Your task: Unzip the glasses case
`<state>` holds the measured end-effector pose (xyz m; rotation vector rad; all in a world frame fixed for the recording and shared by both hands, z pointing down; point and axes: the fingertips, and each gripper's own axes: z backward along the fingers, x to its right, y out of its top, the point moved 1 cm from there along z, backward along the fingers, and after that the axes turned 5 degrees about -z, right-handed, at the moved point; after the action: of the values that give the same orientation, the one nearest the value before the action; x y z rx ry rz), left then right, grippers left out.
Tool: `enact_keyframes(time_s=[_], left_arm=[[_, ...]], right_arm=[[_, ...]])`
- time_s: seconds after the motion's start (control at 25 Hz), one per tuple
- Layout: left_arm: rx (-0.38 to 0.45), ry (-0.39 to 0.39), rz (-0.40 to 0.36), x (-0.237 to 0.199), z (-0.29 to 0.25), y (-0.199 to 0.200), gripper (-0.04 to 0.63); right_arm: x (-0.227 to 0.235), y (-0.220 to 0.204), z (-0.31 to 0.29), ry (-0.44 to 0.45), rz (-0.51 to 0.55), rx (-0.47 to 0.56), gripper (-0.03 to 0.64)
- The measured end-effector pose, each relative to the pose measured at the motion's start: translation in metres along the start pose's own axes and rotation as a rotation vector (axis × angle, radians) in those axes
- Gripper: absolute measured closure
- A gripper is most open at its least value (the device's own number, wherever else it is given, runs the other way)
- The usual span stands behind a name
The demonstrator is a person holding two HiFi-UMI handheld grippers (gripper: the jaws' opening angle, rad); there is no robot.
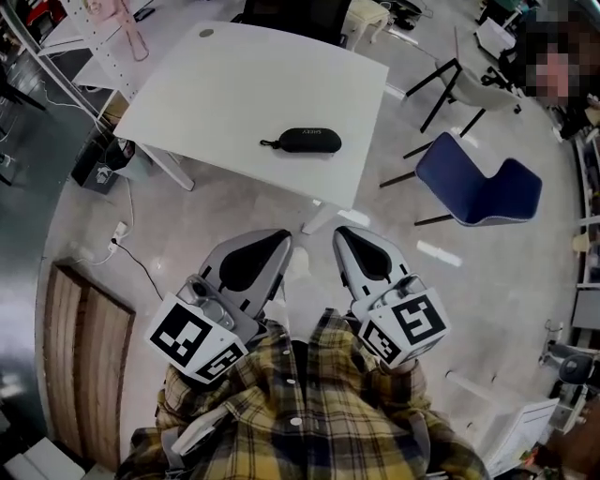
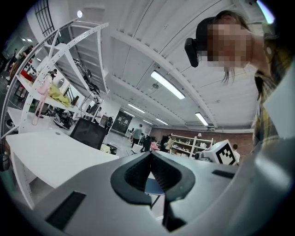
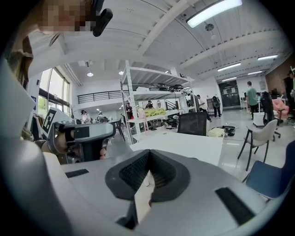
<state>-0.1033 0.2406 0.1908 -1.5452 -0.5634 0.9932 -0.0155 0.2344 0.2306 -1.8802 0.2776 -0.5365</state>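
Note:
A black zipped glasses case (image 1: 300, 141) lies near the front edge of the white table (image 1: 234, 84), its loop end to the left. My left gripper (image 1: 284, 236) and right gripper (image 1: 339, 232) are side by side close to my body, short of the table edge and well apart from the case. Both are shut with nothing between the jaws. In the left gripper view the left gripper (image 2: 151, 154) looks level over the table (image 2: 41, 147). In the right gripper view the right gripper (image 3: 148, 155) faces the table (image 3: 184, 143). The case shows in neither gripper view.
A blue chair (image 1: 478, 187) stands to the right of the table and a black chair (image 1: 291, 14) behind it. A white shelf rack (image 1: 94, 28) is at the back left. Cables and a power strip (image 1: 117, 234) lie on the floor at left, by a wooden panel (image 1: 84, 347).

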Motion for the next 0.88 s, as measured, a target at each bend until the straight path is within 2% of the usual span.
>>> enact_keyframes(time_s=[0.4,0.88], left_arm=[[-0.007,-0.030,0.001,-0.062,-0.048,0.013,0.591],[-0.028,-0.046,-0.018,-0.144,-0.170,0.047,0.591]], right_arm=[[0.043,0.022,-0.063,-0.039,0.008,-0.017,0.618],[0.145,0.077,-0.150,-0.039,-0.005,-0.040,0.618]])
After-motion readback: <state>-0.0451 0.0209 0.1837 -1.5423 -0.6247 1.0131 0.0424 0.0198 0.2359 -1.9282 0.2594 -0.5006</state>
